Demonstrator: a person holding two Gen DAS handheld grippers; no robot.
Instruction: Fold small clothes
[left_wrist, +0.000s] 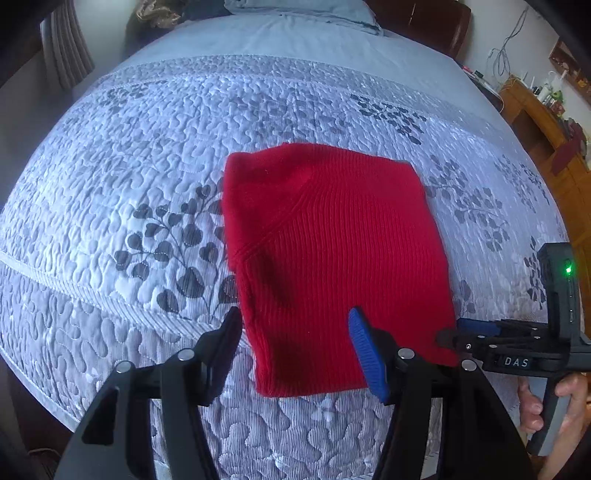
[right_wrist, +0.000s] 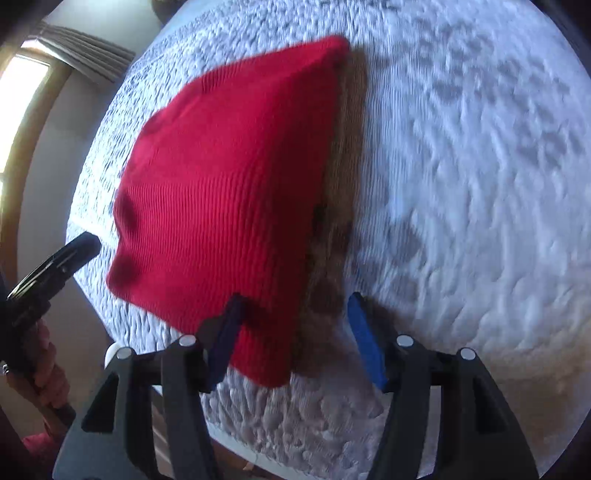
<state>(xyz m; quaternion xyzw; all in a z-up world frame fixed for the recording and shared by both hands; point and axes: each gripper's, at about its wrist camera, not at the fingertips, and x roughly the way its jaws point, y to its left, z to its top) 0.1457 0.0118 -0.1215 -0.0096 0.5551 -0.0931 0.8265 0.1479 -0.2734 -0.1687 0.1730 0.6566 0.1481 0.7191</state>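
A red ribbed knit garment (left_wrist: 332, 251) lies folded into a flat rectangle on the quilted grey-and-white bedspread (left_wrist: 147, 155). My left gripper (left_wrist: 295, 317) hovers open over the garment's near edge; its black and blue fingers stand on either side of the cloth without pressing it. The right gripper (left_wrist: 452, 330) is at the garment's near right corner, with a hand on its handle. In the right wrist view the garment (right_wrist: 229, 184) stretches away to the upper left. My right gripper (right_wrist: 295, 301) stands open above its near corner. The left gripper (right_wrist: 79, 247) shows at the left edge.
A pale pillow (left_wrist: 303, 9) lies at the far end of the bed. A wooden dresser (left_wrist: 535, 122) with small items stands to the right. A window with a curtain (right_wrist: 22, 85) is on the left. The bed's near edge (right_wrist: 258, 454) runs just below the grippers.
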